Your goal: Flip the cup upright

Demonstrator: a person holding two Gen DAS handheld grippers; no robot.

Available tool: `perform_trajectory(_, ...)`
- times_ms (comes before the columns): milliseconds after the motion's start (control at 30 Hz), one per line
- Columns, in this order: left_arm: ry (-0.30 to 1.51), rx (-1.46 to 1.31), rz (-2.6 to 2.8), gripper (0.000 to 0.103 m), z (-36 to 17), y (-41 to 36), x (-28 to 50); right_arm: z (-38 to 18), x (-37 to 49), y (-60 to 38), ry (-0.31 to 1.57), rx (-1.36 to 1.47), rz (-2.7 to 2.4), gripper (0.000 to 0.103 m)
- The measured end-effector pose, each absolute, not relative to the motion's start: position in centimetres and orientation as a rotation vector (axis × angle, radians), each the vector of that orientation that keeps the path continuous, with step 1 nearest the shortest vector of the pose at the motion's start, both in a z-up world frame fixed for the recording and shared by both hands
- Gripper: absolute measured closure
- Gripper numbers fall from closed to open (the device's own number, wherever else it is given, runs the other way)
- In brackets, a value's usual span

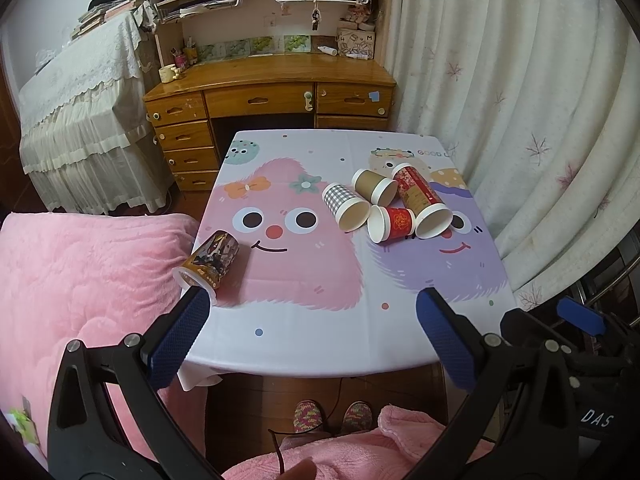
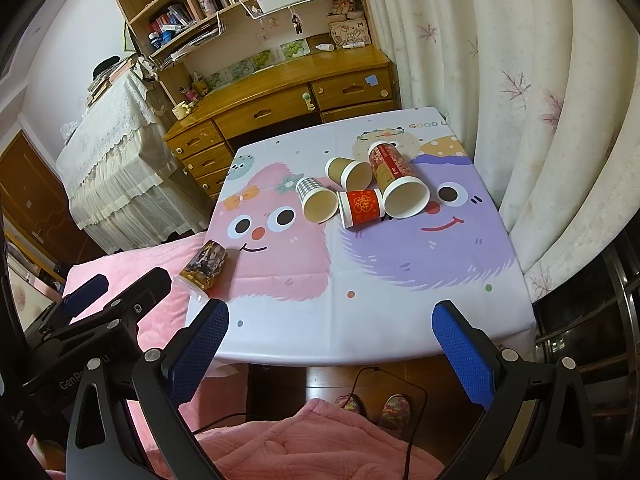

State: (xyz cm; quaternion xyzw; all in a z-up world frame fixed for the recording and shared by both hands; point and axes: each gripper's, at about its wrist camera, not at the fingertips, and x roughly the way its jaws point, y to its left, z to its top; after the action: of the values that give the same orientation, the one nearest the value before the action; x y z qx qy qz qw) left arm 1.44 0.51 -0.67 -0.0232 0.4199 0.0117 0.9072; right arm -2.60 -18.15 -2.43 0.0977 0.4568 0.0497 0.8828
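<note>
I hold the left gripper (image 1: 312, 312) and the right gripper (image 2: 330, 322) level above the near edge of the cartoon-printed square table (image 1: 320, 344), both released, jaws wide. The brown illustrated paper cup (image 1: 208, 262) lies on its side at the table's left edge, mouth toward me. Four more paper cups (image 1: 384, 204) lie tumbled far right.

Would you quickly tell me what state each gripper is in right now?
Left gripper: open, holding nothing.
Right gripper: open, holding nothing.
</note>
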Motion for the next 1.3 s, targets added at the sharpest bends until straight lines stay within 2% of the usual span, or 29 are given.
perform_trajectory(333, 0.863, -0.044, 0.016, 0.004, -0.5, 0.1, 1.7, -2.4, -2.6, -18.2, 0.953, 0.208, 0.103, 0.000)
perform_trajectory(1300, 0.798, -0.019, 0.021, 0.006, 1.0, 1.0, 1.7, -3.0, -1.8, -16.2, 0.939, 0.231, 0.099, 0.000)
